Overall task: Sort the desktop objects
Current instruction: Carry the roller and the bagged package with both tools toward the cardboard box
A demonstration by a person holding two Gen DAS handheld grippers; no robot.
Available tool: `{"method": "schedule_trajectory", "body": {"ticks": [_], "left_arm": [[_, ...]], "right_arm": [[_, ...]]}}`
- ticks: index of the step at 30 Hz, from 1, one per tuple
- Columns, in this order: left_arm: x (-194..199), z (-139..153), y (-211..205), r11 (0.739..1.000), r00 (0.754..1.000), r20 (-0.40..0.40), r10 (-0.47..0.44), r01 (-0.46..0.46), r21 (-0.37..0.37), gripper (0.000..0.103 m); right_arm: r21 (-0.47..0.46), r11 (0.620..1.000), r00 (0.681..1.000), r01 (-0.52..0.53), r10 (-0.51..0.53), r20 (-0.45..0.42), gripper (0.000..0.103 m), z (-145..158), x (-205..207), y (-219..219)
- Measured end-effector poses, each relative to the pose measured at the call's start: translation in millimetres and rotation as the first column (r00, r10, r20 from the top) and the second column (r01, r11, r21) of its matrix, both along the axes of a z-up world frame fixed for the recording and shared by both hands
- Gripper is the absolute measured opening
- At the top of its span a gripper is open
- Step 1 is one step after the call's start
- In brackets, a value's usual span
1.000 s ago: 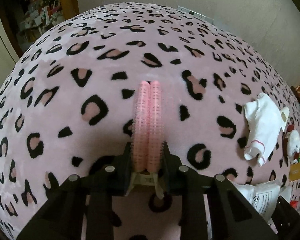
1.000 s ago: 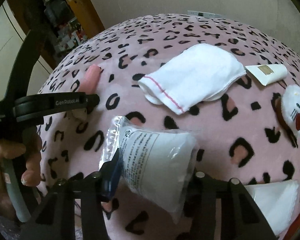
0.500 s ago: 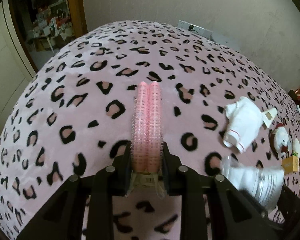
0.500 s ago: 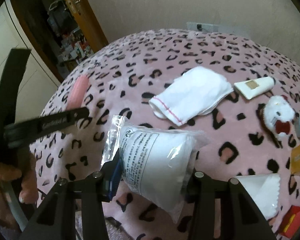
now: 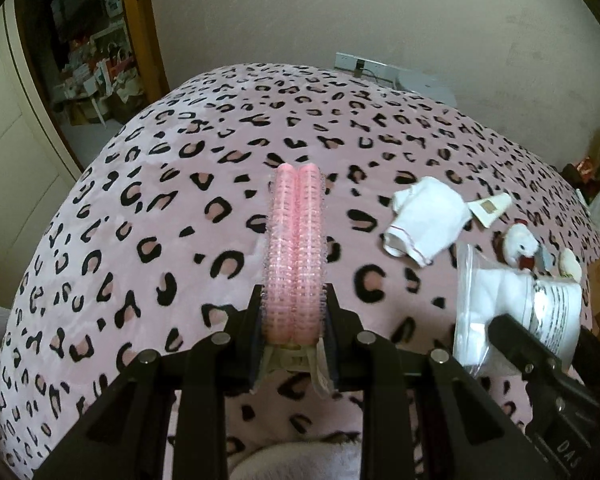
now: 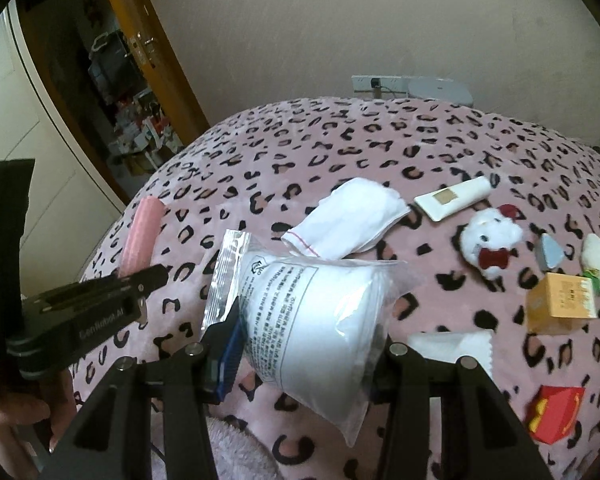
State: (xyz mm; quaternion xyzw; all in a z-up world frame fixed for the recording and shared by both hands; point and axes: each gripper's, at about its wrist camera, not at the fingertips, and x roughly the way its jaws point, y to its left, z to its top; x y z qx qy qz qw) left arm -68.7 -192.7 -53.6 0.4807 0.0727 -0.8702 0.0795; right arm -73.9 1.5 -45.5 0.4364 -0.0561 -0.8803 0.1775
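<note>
My left gripper (image 5: 294,320) is shut on a pair of pink hair rollers (image 5: 296,248) and holds them above the pink leopard-print blanket (image 5: 180,200). The rollers also show in the right wrist view (image 6: 142,236), at the left. My right gripper (image 6: 304,356) is shut on a clear plastic bag of white material (image 6: 312,320) and holds it in the air; the bag also shows in the left wrist view (image 5: 512,304). A white sock (image 6: 348,220) lies on the blanket beyond the bag.
To the right lie a cream tube (image 6: 452,198), a white plush toy (image 6: 490,240), an orange box (image 6: 562,302), a white packet (image 6: 456,344) and a red box (image 6: 552,416). A doorway (image 6: 120,100) opens at the left, a wall stands behind.
Both grippers have risen and pulled back from the blanket with their loads. More of the blanket and its objects has come into view.
</note>
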Motion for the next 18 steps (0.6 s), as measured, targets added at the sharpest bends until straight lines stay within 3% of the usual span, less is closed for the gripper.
{"method": "schedule_trajectory", "body": {"ticks": [18], "left_arm": [[52.9,54.0,52.8,0.999,0.997,-0.070,-0.043,0.042,-0.013,0.026]], "right_arm": [[-0.004,0.999,0.996,0.047,-0.047,-0.072,0.048,40.9,43.8,39.8]]}}
